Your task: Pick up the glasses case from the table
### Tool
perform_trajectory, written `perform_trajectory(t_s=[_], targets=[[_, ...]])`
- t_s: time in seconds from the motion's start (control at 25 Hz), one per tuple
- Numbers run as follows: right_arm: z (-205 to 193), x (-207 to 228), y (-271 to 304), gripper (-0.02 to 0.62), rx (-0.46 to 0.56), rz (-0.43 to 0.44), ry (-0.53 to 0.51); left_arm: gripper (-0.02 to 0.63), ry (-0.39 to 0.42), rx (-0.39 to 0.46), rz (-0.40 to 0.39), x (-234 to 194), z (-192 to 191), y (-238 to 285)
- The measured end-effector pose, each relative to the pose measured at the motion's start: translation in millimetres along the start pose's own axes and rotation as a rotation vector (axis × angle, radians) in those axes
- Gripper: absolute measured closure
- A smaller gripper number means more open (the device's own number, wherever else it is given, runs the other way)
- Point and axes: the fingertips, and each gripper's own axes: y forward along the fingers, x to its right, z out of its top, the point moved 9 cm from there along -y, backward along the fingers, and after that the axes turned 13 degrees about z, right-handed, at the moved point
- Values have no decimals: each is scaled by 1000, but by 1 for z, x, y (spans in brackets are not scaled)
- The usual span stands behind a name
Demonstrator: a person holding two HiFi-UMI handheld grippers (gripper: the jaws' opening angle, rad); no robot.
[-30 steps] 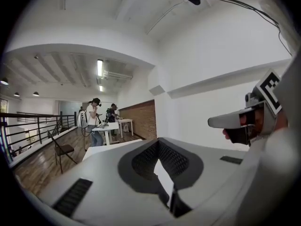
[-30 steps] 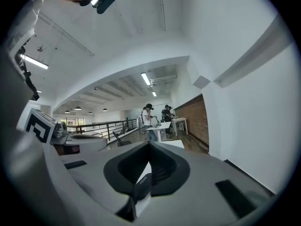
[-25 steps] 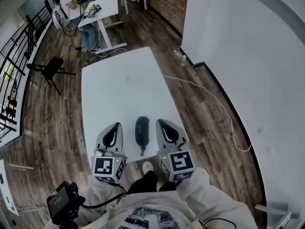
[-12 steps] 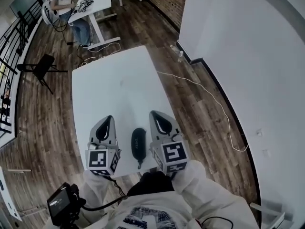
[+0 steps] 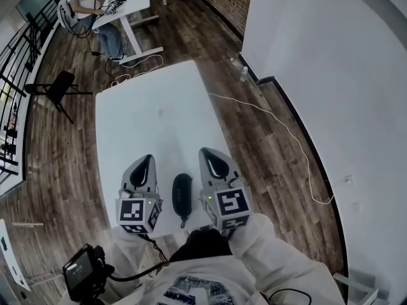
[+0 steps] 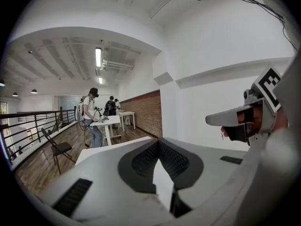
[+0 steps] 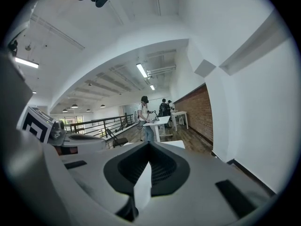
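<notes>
The dark oval glasses case (image 5: pixel 182 194) lies near the front edge of the white table (image 5: pixel 152 113), its thin strap pointing toward me. My left gripper (image 5: pixel 145 161) hangs just left of it and my right gripper (image 5: pixel 208 153) just right, both apart from the case, tips reaching past its far end. In the left gripper view the left gripper (image 6: pixel 159 142) has its jaws met at the tip, nothing held, and the right gripper's body (image 6: pixel 244 121) shows at the right. The right gripper (image 7: pixel 149 144) looks shut the same way. The case is hidden in both gripper views.
A person sits at a white desk (image 5: pixel 124 8) beyond the table, with a black chair (image 5: pixel 58 88) to the left. A white cable (image 5: pixel 286 132) trails over the wooden floor on the right, by a white wall. A railing (image 5: pixel 13 75) runs along the left.
Both grippers have slid forward along either side of the case, so their tips now lie beyond its far end. Most of that happened before the middle frame; the case has stayed put.
</notes>
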Motion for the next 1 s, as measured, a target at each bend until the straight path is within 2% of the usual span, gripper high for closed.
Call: perform_trajectory(t_s=[0.36, 0.44, 0.6, 0.72, 0.88, 1.0], targets=[[-3, -4, 0, 597, -10, 11, 14, 566, -87, -181, -39, 5, -28, 0], [-3, -4, -1, 595, -13, 12, 16, 511, -106, -216, -67, 9, -35, 0], [-4, -2, -3, 597, -19, 10, 17, 273, -139, -290, -129, 25, -49, 4], [-4, -2, -4, 597, -25, 11, 18, 149, -133, -334, -145, 36, -61, 5], [-6, -3, -7, 597, -34, 10, 18, 94, -110, -412, -172, 46, -77, 5], [-6, -3, -9, 597, -38, 5, 19, 94, -100, -459, -187, 50, -87, 5]])
